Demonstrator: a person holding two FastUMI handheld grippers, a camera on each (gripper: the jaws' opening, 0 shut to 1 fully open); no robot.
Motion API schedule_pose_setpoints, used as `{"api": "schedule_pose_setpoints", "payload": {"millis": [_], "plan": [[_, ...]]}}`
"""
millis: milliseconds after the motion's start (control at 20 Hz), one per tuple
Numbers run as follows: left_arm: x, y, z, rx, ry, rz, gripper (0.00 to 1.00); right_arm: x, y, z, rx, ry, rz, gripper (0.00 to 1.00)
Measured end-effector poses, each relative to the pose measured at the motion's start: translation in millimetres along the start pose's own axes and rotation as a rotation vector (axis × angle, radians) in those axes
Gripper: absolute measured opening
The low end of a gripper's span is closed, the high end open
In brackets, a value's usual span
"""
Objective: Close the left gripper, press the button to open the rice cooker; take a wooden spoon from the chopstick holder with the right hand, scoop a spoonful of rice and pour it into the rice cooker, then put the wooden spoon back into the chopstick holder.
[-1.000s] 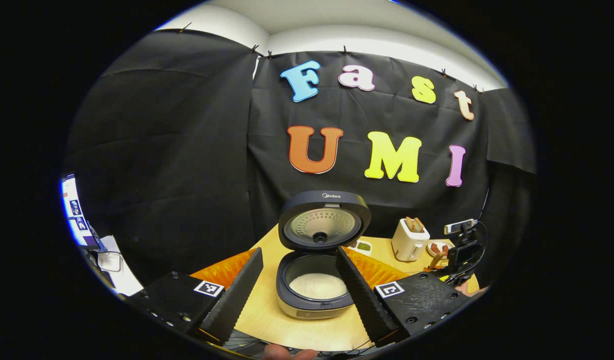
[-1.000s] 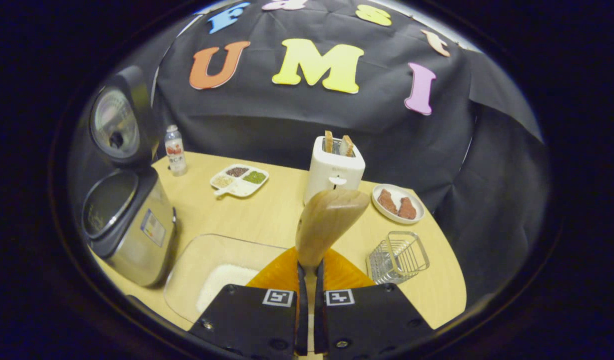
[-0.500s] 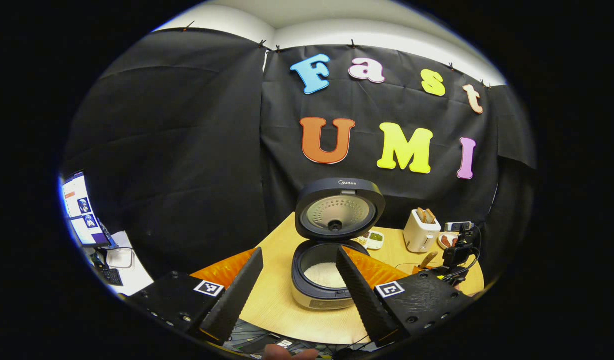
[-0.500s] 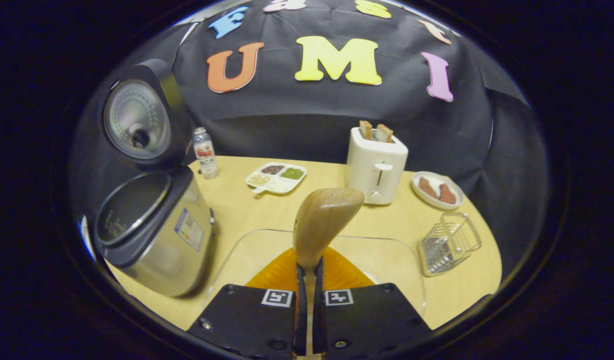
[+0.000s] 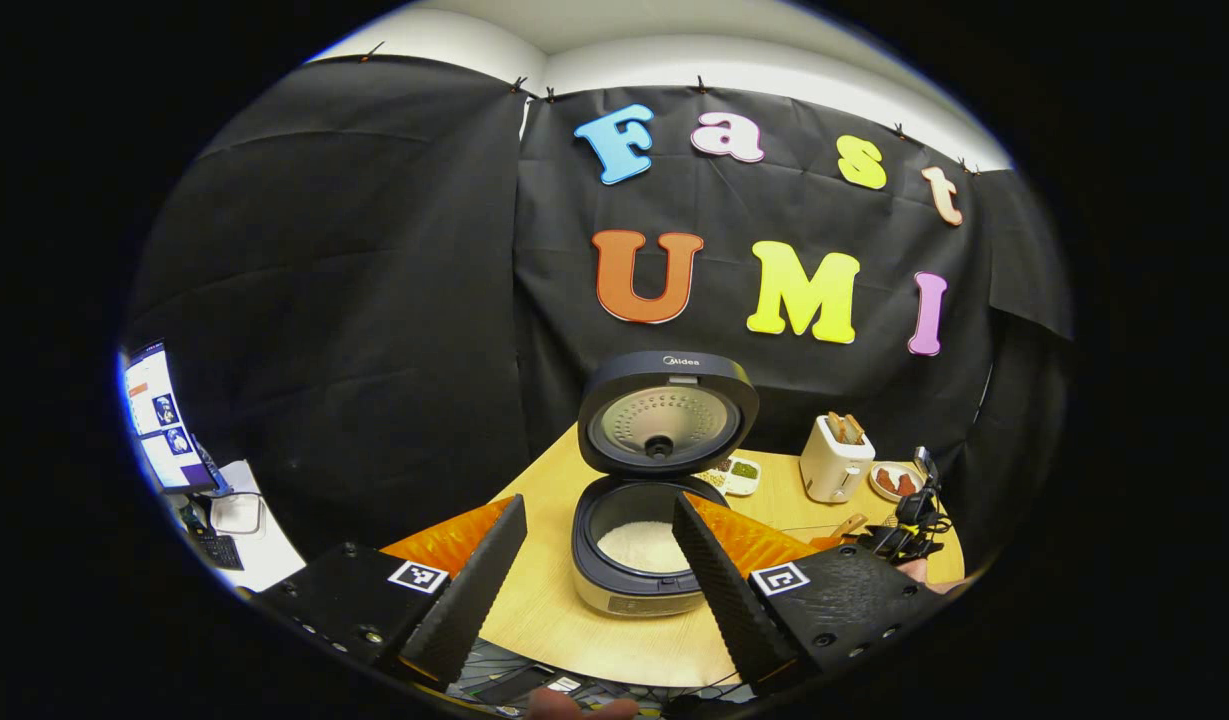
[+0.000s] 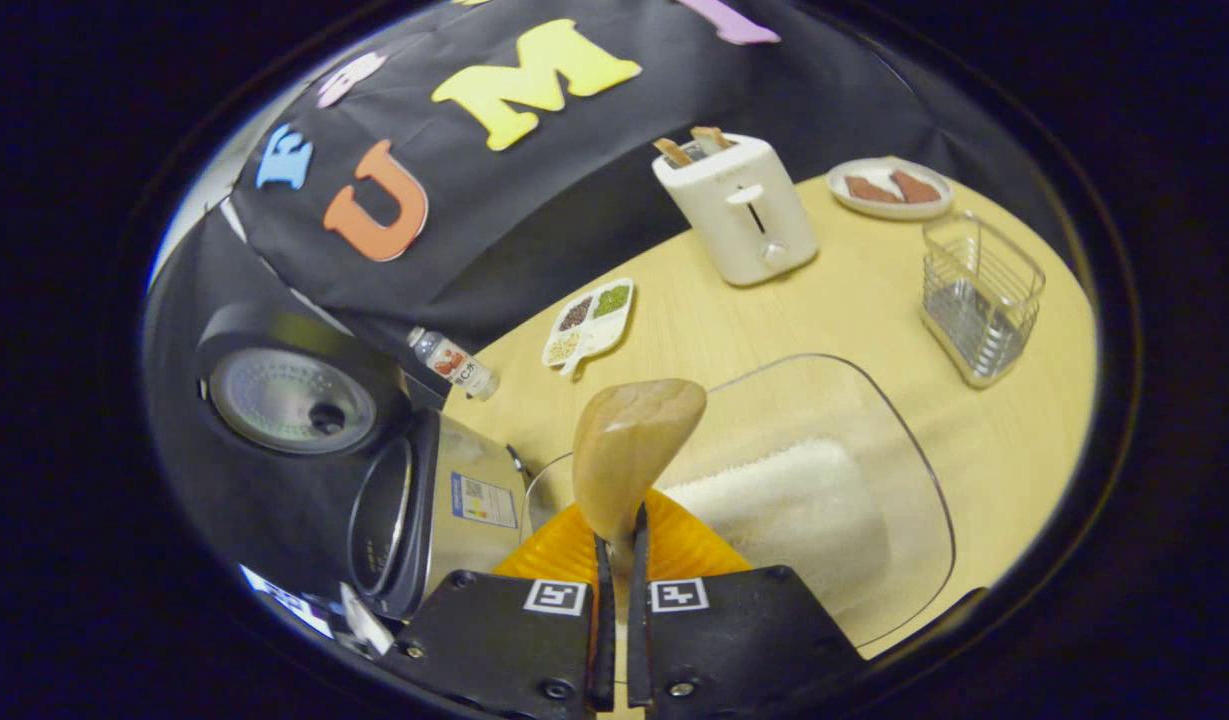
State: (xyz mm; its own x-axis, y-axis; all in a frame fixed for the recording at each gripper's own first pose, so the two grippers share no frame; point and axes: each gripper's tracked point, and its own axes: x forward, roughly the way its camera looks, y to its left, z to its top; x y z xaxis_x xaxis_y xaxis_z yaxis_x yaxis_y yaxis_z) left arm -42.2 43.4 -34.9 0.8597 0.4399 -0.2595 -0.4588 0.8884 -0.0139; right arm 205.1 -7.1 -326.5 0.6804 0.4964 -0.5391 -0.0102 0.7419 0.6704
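The rice cooker (image 5: 639, 560) stands open on the wooden table, lid (image 5: 666, 414) upright, white rice in its pot. My left gripper (image 5: 599, 545) is open, held back from the cooker, which shows between its fingers. In the right gripper view, my right gripper (image 6: 619, 560) is shut on the handle of the wooden spoon (image 6: 629, 450). The spoon's bowl hangs over a clear tray (image 6: 874, 470) holding white rice (image 6: 789, 510). This view is tilted, with the cooker (image 6: 444, 510) at lower left. The wire chopstick holder (image 6: 979, 295) stands at the right. The right gripper (image 5: 899, 530) also shows far right in the left gripper view.
A white toaster (image 6: 739, 205) with bread slices, a plate of meat (image 6: 889, 187), a divided dish of grains (image 6: 589, 320) and a small bottle (image 6: 454, 363) stand along the back of the table (image 6: 694, 330). A monitor (image 5: 159, 420) sits off the table's left side.
The right gripper has rolled and swung right with the spoon, so the rice tray now lies under the spoon's bowl. The left gripper has drawn back slightly and stays open.
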Motion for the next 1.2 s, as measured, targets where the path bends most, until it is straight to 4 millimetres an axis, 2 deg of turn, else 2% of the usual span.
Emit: {"api": "schedule_pose_setpoints", "payload": {"millis": [300,450,750,950,1100,1200], "plan": [[2,-21,4,0.018,-0.005,-0.053,0.95,-23,-9,21,0.157,-0.033,0.079,0.10],[4,-29,7,0.017,-0.016,-0.077,0.95,-43,-12,41,0.218,-0.080,0.099,0.10],[6,-37,14,0.029,-0.059,-0.100,0.95,-87,6,78,0.307,-0.156,0.150,0.10],[0,-35,21,0.023,-0.093,-0.114,0.95,-108,33,93,0.261,-0.189,0.164,0.10],[-3,-18,22,0.016,-0.107,-0.080,0.95,-113,77,94,0.237,-0.182,0.212,0.10],[-8,-4,22,0.011,-0.118,-0.052,0.95,-107,110,88,0.223,-0.151,0.250,0.10]]}}
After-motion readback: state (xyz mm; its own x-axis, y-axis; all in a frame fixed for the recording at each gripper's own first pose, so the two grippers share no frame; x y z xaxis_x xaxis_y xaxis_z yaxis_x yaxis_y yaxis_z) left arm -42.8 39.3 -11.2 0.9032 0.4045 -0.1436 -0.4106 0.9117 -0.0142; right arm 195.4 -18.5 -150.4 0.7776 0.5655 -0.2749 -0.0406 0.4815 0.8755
